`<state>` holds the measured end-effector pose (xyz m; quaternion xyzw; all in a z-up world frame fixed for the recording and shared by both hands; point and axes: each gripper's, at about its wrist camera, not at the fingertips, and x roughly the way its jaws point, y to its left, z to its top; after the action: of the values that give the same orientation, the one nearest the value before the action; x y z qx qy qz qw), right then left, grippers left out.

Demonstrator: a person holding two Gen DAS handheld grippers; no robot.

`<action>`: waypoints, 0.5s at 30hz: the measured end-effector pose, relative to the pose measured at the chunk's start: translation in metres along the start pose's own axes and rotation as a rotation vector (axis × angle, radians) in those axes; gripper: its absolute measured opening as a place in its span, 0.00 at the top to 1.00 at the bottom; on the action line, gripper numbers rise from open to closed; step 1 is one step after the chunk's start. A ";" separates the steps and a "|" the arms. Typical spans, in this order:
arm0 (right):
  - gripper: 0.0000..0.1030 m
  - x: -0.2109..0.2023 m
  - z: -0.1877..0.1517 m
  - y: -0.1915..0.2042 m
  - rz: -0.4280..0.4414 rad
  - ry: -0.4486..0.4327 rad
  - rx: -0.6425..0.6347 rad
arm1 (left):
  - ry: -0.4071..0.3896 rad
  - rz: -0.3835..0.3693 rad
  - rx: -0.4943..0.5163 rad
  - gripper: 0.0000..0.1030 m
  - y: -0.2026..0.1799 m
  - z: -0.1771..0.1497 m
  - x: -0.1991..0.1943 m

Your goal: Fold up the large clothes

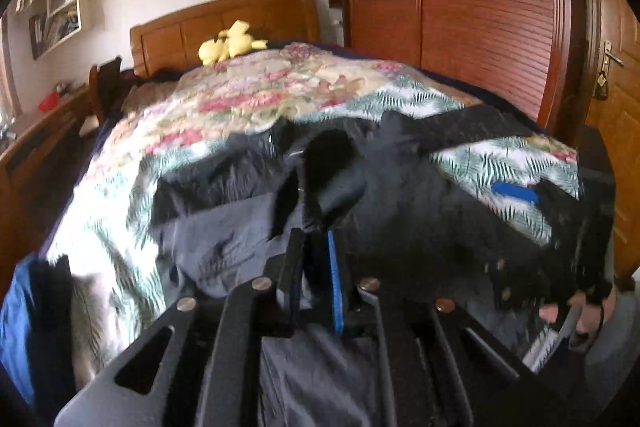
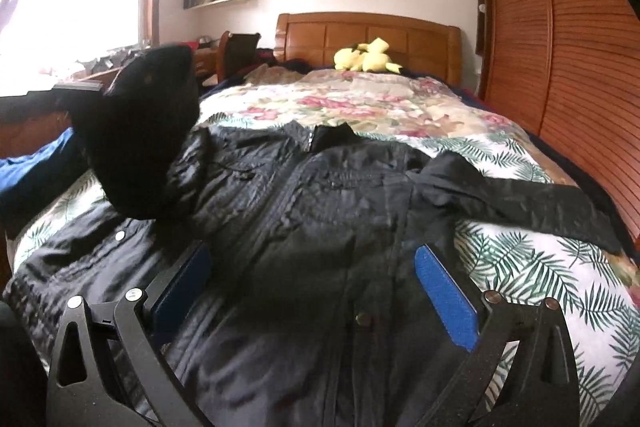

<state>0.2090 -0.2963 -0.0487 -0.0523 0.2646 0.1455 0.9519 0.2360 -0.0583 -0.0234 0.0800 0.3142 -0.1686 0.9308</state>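
A large black jacket (image 2: 320, 207) lies front up on the floral quilt (image 2: 400, 107), zip closed and collar toward the headboard. Its right sleeve (image 2: 520, 203) stretches out toward the wardrobe. The other sleeve (image 2: 148, 131) is raised off the bed at the left. In the left wrist view my left gripper (image 1: 314, 233) has its fingers close together, pinching that sleeve's black cuff (image 1: 328, 163), which stands up from the jaws. My right gripper (image 2: 314, 251) hangs wide open over the jacket's lower front, with nothing between its blue pads (image 2: 444, 291). One of those pads (image 1: 516, 193) also shows in the left wrist view.
A yellow plush toy (image 2: 368, 61) sits by the wooden headboard (image 2: 368, 31). A slatted wooden wardrobe (image 2: 560, 47) runs along the bed's right side. Blue cloth (image 2: 36, 167) lies at the bed's left edge, with a chair (image 2: 236, 55), a desk and a bright window beyond.
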 end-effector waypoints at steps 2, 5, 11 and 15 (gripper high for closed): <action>0.00 0.000 -0.002 0.004 0.005 0.019 -0.016 | 0.001 0.004 -0.018 0.90 0.002 -0.022 -0.004; 0.00 0.000 -0.004 0.011 0.008 0.042 -0.050 | 0.007 -0.023 -0.062 0.87 0.008 -0.050 -0.009; 0.00 0.006 -0.006 0.031 0.053 0.068 -0.065 | -0.007 0.035 -0.090 0.84 0.021 -0.084 -0.009; 0.00 0.019 -0.011 0.042 0.110 0.109 -0.049 | -0.032 0.090 -0.101 0.84 0.031 -0.094 -0.012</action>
<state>0.2060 -0.2532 -0.0686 -0.0687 0.3147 0.2011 0.9251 0.1860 -0.0025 -0.0893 0.0441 0.3033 -0.1117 0.9453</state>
